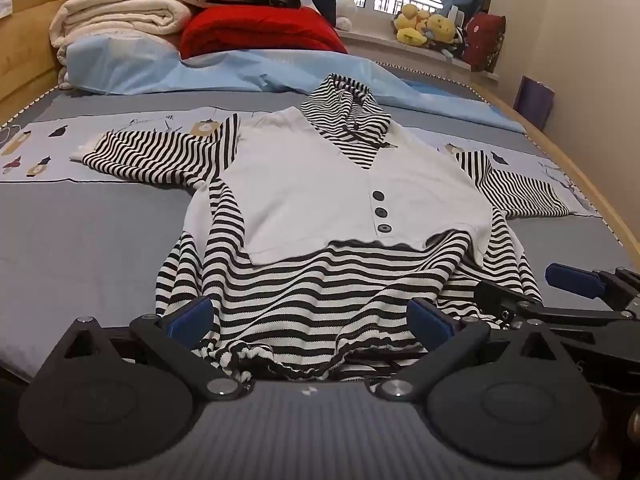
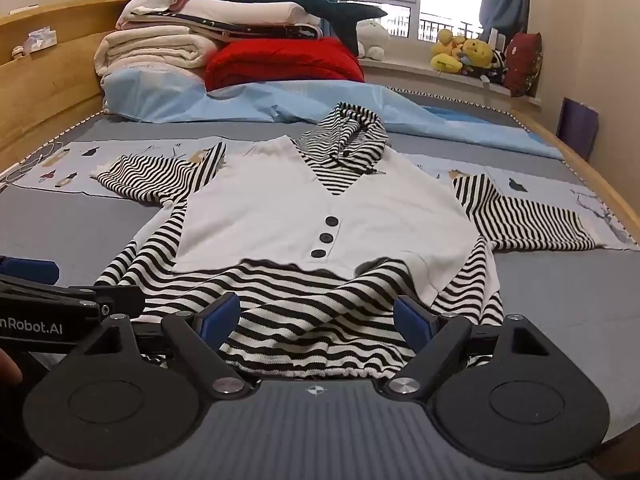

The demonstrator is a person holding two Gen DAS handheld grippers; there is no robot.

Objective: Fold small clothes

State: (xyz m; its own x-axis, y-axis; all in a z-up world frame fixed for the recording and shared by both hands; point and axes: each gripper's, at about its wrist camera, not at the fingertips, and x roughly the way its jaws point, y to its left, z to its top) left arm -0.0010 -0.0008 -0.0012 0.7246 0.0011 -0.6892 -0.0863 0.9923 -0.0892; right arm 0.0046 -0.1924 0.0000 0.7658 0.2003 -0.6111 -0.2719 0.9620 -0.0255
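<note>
Striped top (image 1: 320, 280) lies flat on bed (image 1: 80, 248).

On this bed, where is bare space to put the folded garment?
Free: grey sheet left of the striped black-and-white hooded top, below its left sleeve; grey sheet on its right, below the right sleeve. Crowded: headboard end, with folded cream blankets and red quilt.

The small top (image 1: 340, 184) pairs a plain white front panel bearing three black buttons (image 1: 380, 212) with black-and-white striped sleeves, collar and hem, lying on a grey bed sheet (image 1: 88, 232) below a light blue cover (image 1: 160, 68), a red quilt (image 1: 256, 28) and cream folded blankets (image 1: 120, 16).
</note>
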